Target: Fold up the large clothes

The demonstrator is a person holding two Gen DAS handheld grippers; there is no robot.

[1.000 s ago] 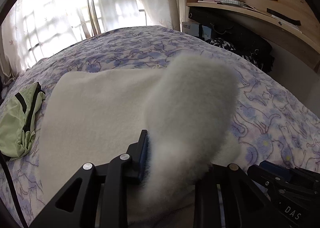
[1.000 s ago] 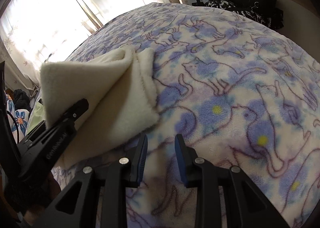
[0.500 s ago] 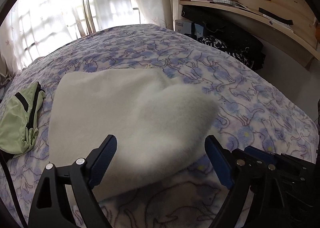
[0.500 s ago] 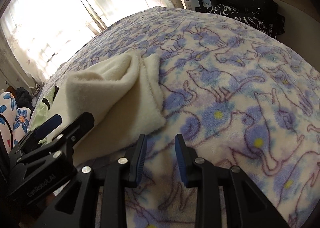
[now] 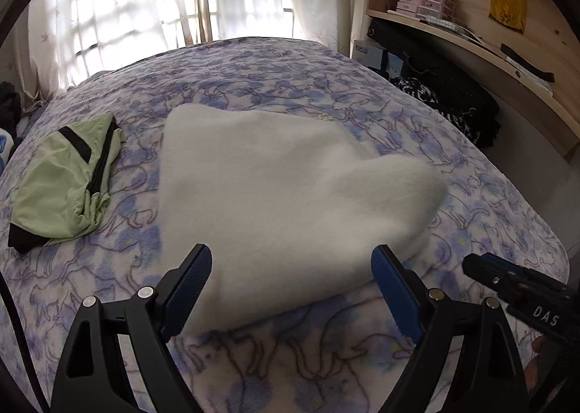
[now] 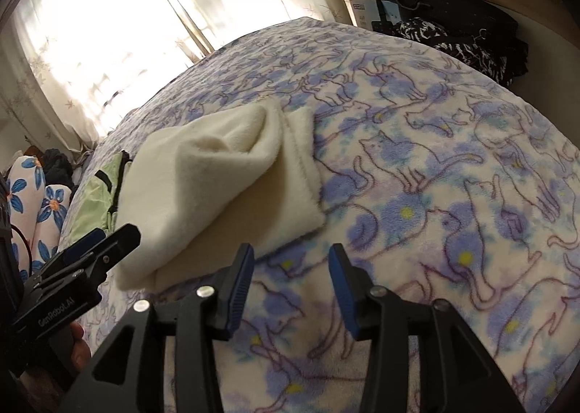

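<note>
Sunlit curtains stand behind the bed (image 5: 290, 87), where the cream fleece garment (image 5: 275, 188) lies half folded in the frame centre, and with our left claw (image 5: 291, 290) and right claw (image 6: 290, 282) both released, we judge it soft, light and floppy, best pinched at a corner near the lower edge.

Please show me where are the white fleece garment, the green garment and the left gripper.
white fleece garment (image 5: 275, 188), left wrist view, middle of its top layer.
green garment (image 5: 61, 192), left wrist view, its middle.
left gripper (image 5: 291, 290), left wrist view, midway between its fingertips.
</note>
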